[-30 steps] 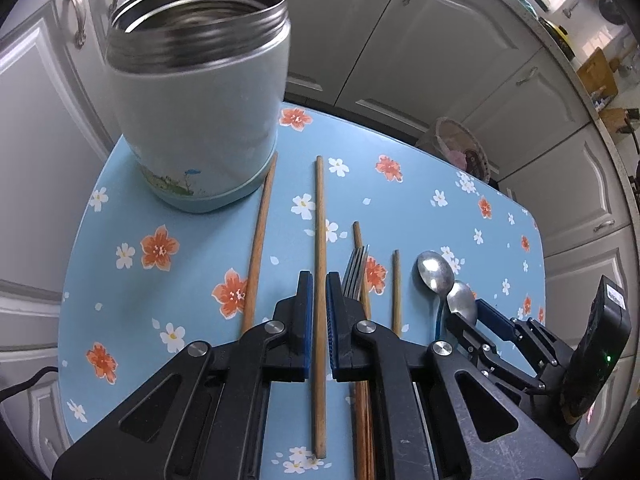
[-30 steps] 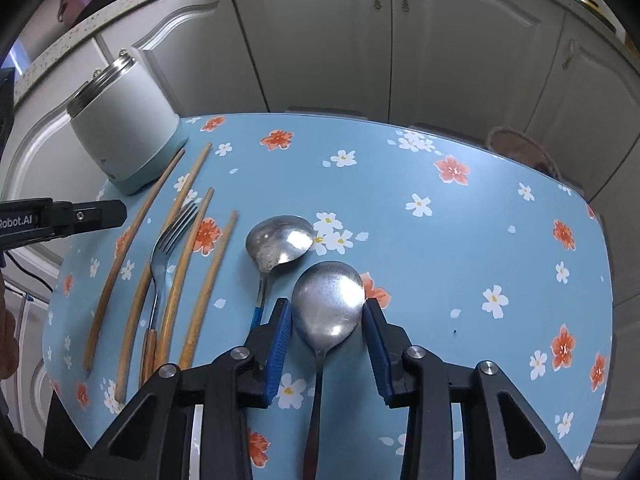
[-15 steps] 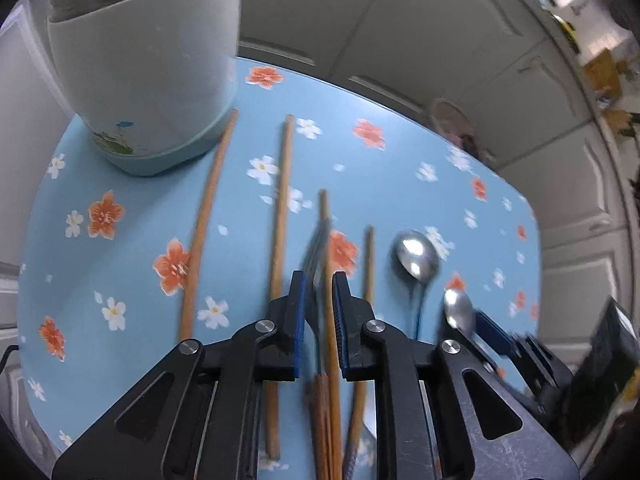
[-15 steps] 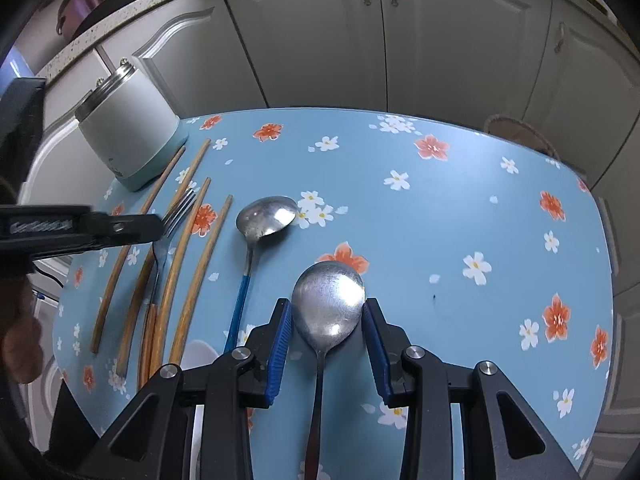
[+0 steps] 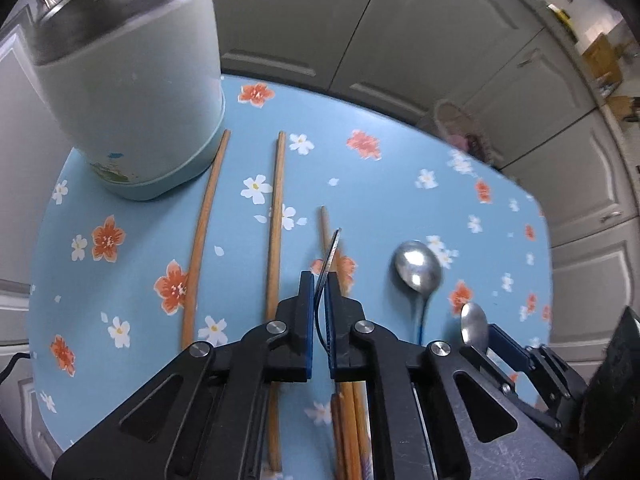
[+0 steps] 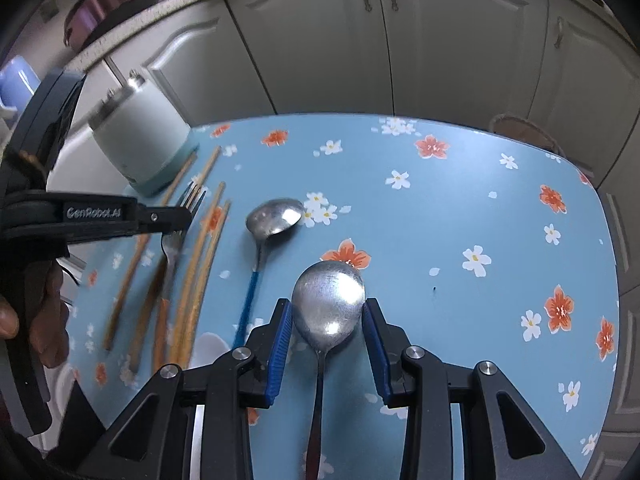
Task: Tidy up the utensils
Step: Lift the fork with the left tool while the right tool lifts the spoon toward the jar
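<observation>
Fork is being gripped edge-on by left claw; spoon (bowl forward) is being clamped by right claw above table.

On the bench, the container is standing at ten o'clock; chopsticks are lying at nine o'clock, the blue-handled spoon is lying right of them, and cabinets are standing behind at twelve.
</observation>
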The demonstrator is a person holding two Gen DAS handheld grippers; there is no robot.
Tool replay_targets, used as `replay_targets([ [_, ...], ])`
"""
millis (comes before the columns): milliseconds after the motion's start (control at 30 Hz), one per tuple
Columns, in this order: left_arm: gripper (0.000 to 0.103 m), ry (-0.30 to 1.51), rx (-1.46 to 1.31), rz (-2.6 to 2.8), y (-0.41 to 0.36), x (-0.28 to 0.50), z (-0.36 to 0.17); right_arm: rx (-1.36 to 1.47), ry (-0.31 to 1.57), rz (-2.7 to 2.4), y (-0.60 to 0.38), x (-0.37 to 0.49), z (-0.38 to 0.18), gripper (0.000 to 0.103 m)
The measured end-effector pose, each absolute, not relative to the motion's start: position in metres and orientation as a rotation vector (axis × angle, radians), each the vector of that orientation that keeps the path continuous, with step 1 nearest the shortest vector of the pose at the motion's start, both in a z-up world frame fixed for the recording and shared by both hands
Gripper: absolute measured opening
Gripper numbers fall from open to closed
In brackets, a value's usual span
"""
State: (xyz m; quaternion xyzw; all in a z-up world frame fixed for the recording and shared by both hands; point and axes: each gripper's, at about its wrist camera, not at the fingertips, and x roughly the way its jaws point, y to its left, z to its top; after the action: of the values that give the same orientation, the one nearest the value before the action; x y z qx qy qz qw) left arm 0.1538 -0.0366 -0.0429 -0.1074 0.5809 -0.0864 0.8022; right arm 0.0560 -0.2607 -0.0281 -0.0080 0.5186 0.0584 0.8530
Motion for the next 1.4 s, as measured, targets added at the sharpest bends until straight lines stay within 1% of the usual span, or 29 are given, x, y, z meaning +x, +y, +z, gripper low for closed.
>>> replay_targets([
  [400, 0.003, 1.108, -0.297, -0.29, -0.018, 0.115, 0.014, -0.015, 0.985, 0.169, -0.248, 0.031, 0.018, 0.035],
  [800, 0.002, 1.041, -0.297, -0.338, -0.019, 0.082, 0.042, -0.038, 0.909, 0.223, -0.228, 0.003, 0.046, 0.035],
  [1400, 0.002, 0.938, -0.28, -0.355, -0.011, 0.06, 0.09, -0.078, 0.818, 0.283, -0.198, -0.006, 0.08, 0.034],
])
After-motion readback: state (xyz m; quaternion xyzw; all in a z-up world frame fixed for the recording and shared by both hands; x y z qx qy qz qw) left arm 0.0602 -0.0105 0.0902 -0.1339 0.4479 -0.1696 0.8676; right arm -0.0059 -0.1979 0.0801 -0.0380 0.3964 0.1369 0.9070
